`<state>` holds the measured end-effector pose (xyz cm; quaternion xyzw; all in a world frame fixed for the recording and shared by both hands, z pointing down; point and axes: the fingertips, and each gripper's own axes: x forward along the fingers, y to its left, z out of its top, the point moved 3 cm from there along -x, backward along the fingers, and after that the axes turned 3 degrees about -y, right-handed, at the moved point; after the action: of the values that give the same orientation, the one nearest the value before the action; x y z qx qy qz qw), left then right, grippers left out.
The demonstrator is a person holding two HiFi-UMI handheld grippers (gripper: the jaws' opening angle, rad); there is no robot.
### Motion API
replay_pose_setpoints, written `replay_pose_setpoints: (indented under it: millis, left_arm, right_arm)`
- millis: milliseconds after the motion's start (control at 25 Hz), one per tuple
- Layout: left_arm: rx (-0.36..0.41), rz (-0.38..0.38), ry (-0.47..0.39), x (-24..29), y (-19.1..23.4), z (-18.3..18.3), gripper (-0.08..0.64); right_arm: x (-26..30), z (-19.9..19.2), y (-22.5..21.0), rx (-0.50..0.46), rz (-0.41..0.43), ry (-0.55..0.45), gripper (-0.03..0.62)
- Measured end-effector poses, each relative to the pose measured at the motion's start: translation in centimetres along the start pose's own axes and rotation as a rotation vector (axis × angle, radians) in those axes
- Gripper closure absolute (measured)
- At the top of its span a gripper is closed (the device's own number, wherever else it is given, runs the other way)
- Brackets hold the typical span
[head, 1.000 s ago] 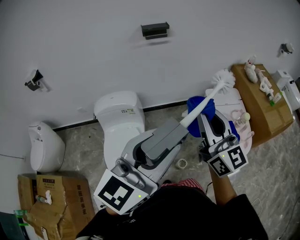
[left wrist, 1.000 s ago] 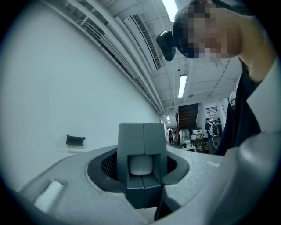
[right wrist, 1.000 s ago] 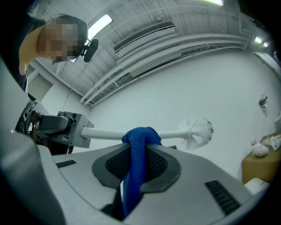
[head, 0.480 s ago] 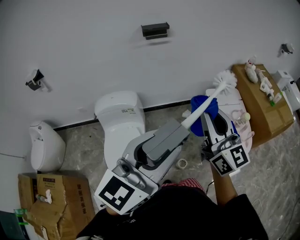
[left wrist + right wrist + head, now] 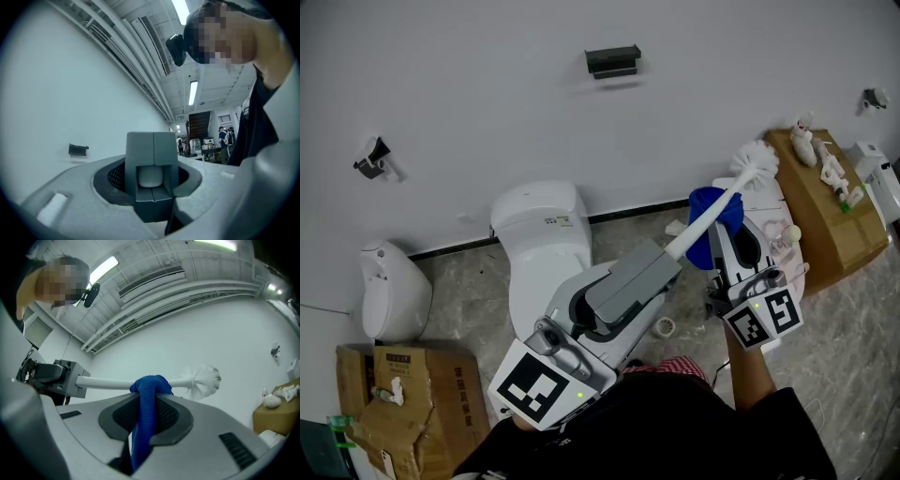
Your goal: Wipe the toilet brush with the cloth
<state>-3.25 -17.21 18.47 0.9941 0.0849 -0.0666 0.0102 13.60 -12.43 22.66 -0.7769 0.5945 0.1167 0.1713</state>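
Observation:
A white toilet brush (image 5: 750, 165) with a long white handle (image 5: 701, 228) is held up in the air, slanting up to the right. My left gripper (image 5: 661, 258) is shut on the handle's lower end (image 5: 151, 177). A blue cloth (image 5: 710, 214) is wrapped around the handle just below the bristles, and my right gripper (image 5: 719, 236) is shut on it. In the right gripper view the cloth (image 5: 149, 394) hangs over the handle (image 5: 108, 382), with the bristle head (image 5: 205, 379) to its right.
A white toilet (image 5: 539, 239) stands below against the white wall. Left of it sit a small white bin (image 5: 389, 292) and cardboard boxes (image 5: 394, 394). A brown box (image 5: 820, 208) with white items is at the right. A tape roll (image 5: 664, 327) lies on the floor.
The right gripper has slid the blue cloth up the handle toward the bristles. The brush and left gripper have shifted slightly right.

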Motion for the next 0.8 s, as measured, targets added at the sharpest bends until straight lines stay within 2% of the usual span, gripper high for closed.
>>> replay_pose_setpoints:
  millis: [800]
  left_arm:
    - [0.000,-0.044,-0.013,-1.0,-2.0,-0.2,0.390]
  right_arm:
    - [-2.3,1.0,-1.8,-0.010,-0.075,-0.029,0.526]
